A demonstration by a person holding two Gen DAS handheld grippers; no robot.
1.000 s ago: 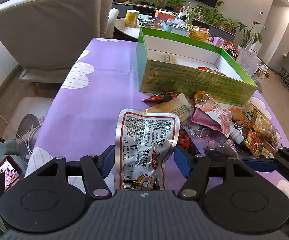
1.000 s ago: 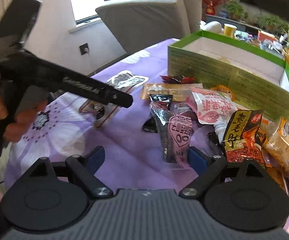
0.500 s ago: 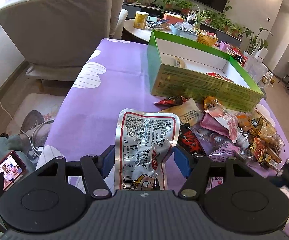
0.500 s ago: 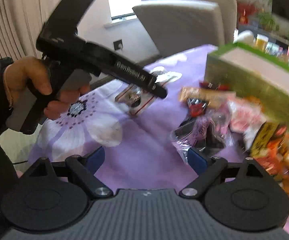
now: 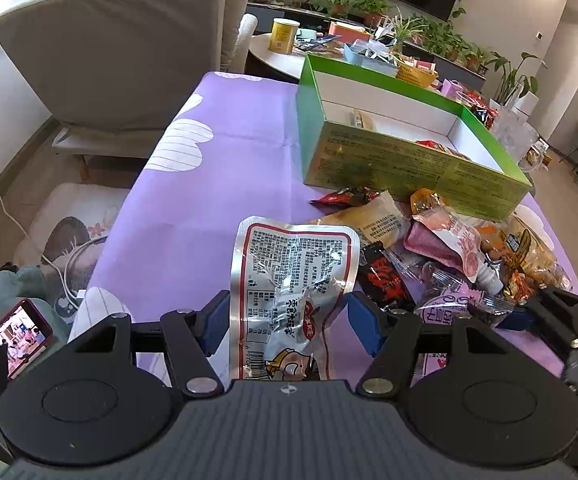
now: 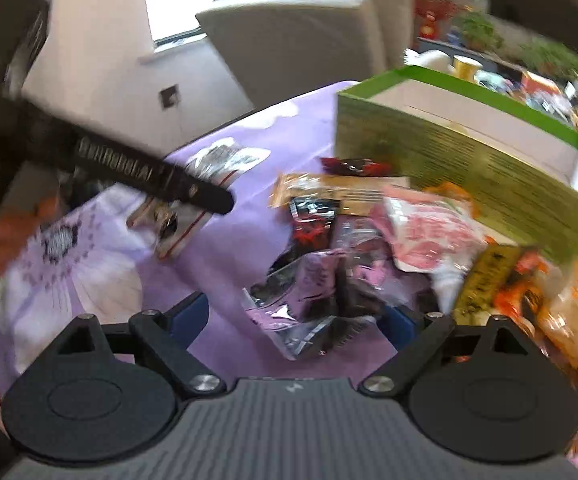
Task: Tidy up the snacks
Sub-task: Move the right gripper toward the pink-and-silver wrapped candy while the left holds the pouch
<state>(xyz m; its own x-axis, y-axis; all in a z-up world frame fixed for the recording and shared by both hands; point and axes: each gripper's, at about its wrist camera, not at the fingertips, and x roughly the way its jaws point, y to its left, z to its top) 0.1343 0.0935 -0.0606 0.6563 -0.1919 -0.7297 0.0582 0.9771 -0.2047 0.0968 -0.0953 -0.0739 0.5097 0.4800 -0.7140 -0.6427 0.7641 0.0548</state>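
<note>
Barely started tbh: green box point(image 5: 409, 168) at upper right was nearly empty, snack pile point(image 5: 449, 248) sat on the bench, left tool point(image 5: 289, 320) spread around a silver packet point(image 5: 293, 276), right tool point(image 6: 293, 320) released over a purple pack point(image 6: 313, 292).

Bare purple tablecloth point(image 5: 225, 168) left; snack pile point(image 5: 461, 256) crowds right.

Purple tablecloth point(image 5: 225, 168) with white flower prints, green box point(image 5: 405, 168) with white inside, silver packet point(image 5: 289, 276) with red border and black print, pink-white pouch point(image 5: 457, 240), black-red sachet point(image 5: 385, 280), yellow cup point(image 5: 283, 36), beige armchair point(image 5: 121, 52), blue-padded black grippers.
</note>
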